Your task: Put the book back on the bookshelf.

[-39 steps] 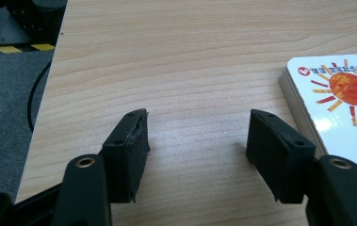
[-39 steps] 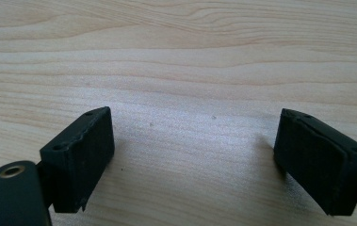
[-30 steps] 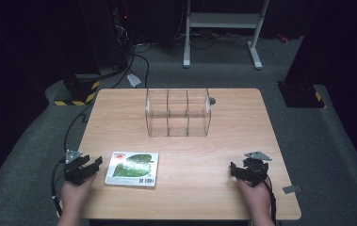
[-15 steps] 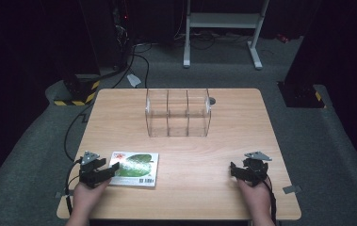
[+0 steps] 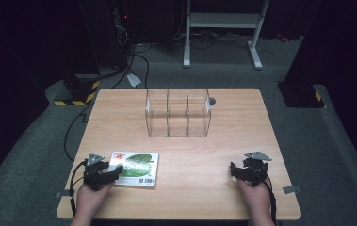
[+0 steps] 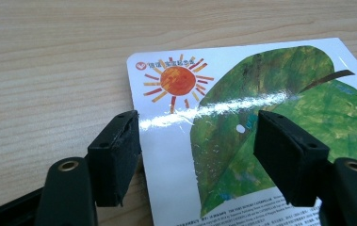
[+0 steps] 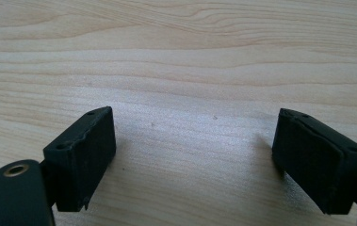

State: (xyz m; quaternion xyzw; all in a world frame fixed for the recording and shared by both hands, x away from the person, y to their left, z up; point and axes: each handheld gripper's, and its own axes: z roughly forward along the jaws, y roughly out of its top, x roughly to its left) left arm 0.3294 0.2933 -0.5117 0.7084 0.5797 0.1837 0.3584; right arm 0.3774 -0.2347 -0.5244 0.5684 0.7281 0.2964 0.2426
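— Surface and room?

— A light wooden counter (image 5: pixel 223 141) on grey carpet, the room dark behind it. A clear three-compartment organiser (image 5: pixel 178 113) stands upright at the far middle.

— Your grippers?

— My left gripper (image 6: pixel 197 141) has just been opening; its jaws stand wide, straddling the near left corner of a leaf-and-sun picture book (image 6: pixel 261 141), not pressing it. The book lies flat at the front left. My right gripper (image 7: pixel 195 150) is spread over bare wood, holding nothing.
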